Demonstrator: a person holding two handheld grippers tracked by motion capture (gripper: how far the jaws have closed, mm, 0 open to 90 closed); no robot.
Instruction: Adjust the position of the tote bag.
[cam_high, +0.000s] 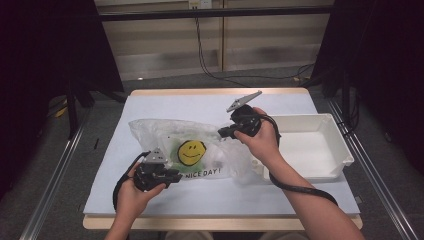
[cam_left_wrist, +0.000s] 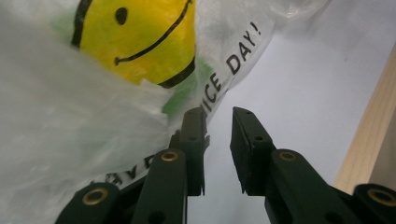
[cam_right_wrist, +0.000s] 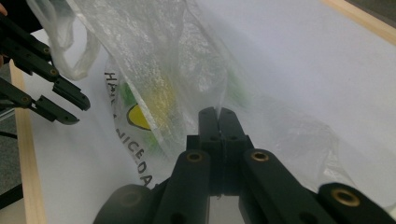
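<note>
A clear plastic bag (cam_high: 200, 145) printed with a yellow smiley face (cam_high: 191, 152) and black lettering lies crumpled on the pale blue table cover. My right gripper (cam_high: 221, 132) is at the bag's far right side. In the right gripper view it (cam_right_wrist: 217, 112) is shut with the bag's film (cam_right_wrist: 187, 70) pinched at its tips and pulled up. My left gripper (cam_high: 177, 175) sits at the bag's near edge. Its jaws (cam_left_wrist: 218, 116) stand a little apart with bare table between them, and the bag's printed edge (cam_left_wrist: 212, 88) lies just beside the left jaw.
A white plastic tray (cam_high: 345, 150) stands on the table's right side, close to the right hand. The table's wooden front edge (cam_high: 215, 222) runs just behind my left hand. A black cable trails from each gripper along the forearm.
</note>
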